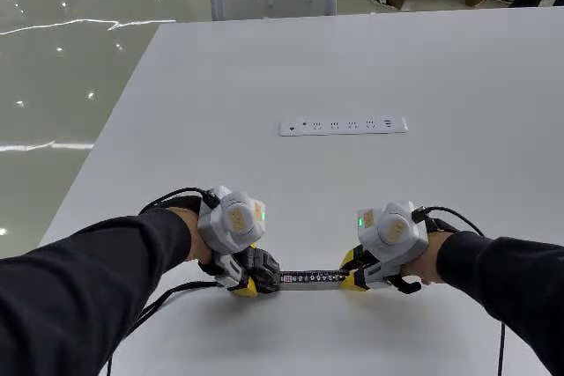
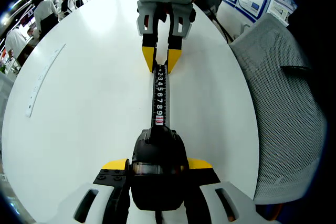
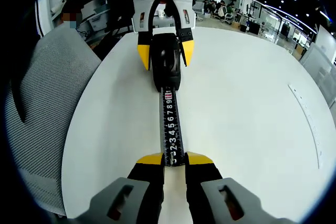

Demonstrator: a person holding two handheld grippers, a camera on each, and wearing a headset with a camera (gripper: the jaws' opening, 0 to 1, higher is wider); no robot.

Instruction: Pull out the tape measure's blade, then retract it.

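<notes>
Left gripper (image 1: pixel 249 284) clamped around tape measure (image 2: pixel 157 174) case, near front edge of white table (image 1: pixel 370 59). Right gripper (image 1: pixel 354 281) pinched blade (image 3: pixel 170 124) tip. Blade was out a short way, straight between both grippers. Power strip (image 1: pixel 344 126) lay well beyond, apart.

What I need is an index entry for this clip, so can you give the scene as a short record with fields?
left gripper: shut on the tape measure case
right gripper: shut on the blade at its tip
blade: out a short way, straight between the two grippers, printed numbers facing up
task stage: blade pulled out, not yet retracted
surface: white table
other things: white power strip farther back on the table; grey mesh chair at the table's edge
</notes>
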